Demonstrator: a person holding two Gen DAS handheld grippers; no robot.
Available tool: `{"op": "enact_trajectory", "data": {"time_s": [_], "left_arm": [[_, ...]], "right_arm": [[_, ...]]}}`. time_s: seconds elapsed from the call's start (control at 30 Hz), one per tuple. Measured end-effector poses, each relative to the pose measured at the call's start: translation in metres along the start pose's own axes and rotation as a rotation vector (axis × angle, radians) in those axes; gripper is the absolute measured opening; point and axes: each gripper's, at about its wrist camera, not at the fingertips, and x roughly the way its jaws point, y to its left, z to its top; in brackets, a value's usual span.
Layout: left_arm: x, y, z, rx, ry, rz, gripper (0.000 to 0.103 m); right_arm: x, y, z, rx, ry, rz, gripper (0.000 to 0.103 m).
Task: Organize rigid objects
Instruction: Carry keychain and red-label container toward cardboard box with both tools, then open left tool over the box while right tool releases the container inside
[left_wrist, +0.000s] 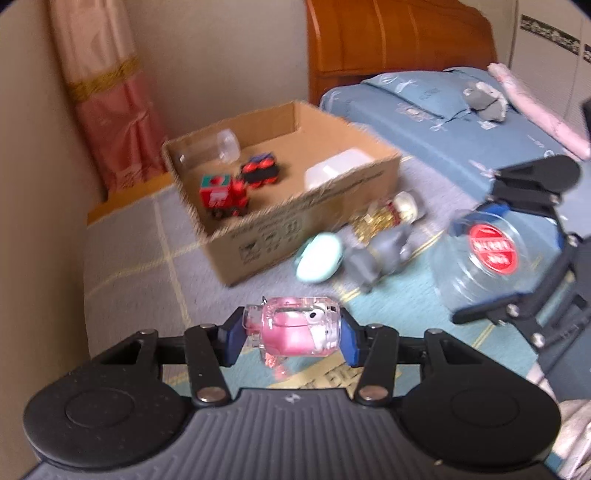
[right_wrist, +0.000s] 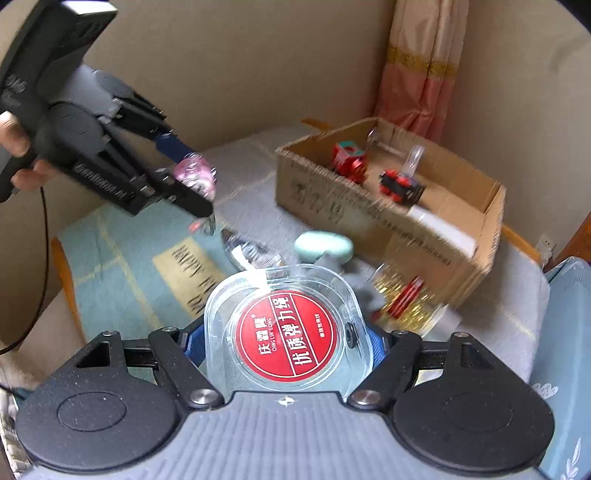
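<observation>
box bearing: cardboard box (left_wrist: 295, 192) lies ahead-left of left gripper (left_wrist: 291, 334), ahead-right of right gripper (right_wrist: 288, 343); left looks nearer.
left jaws: pinching pink clear toy (left_wrist: 295, 332) crosswise, held in air.
right jaws: pinching clear round case (right_wrist: 284, 332), red label up.
view gap: only the right wrist shows the left gripper's height above the worktop (right_wrist: 140, 266).

Left wrist view: close behind its fingers, facing the cardboard box (left_wrist: 295, 192) and bed. Right wrist view: close behind its fingers, facing the corner curtain. Shared: box, table clutter.
</observation>
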Motion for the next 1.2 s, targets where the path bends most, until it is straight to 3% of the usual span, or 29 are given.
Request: {"op": "enact_trajectory", "data": {"time_s": [0.37,0.63,0.97,1.0,1.1,1.2], "left_arm": [[-0.015,-0.017,0.071,0.054,-0.098,-0.039,0.049],[0.022,-0.007,0.123,0.025,-0.095,-0.019,0.049],[0.07,0.011,0.116,-0.063,-0.037,-0.019,0.05],[0.071,0.012,0.113,-0.071,-0.045,-0.011,0.056],[0.068,0.017,0.107,-0.096,-0.059,-0.002,0.091],[0.06,0.017,0.099,-0.101,-0.092,0.005,0.094]], "right_arm": [[-0.01,-0.057,0.04,0.066,-0.075,-0.072,0.082],[0.0,-0.096,0.071,0.116,-0.101,-0.099,0.082],[0.024,-0.139,0.091,0.188,-0.074,-0.136,0.082],[0.027,-0.14,0.092,0.194,-0.073,-0.137,0.082],[0.037,-0.148,0.099,0.207,-0.069,-0.133,0.082],[0.048,-0.154,0.104,0.227,-0.058,-0.136,0.082]]}}
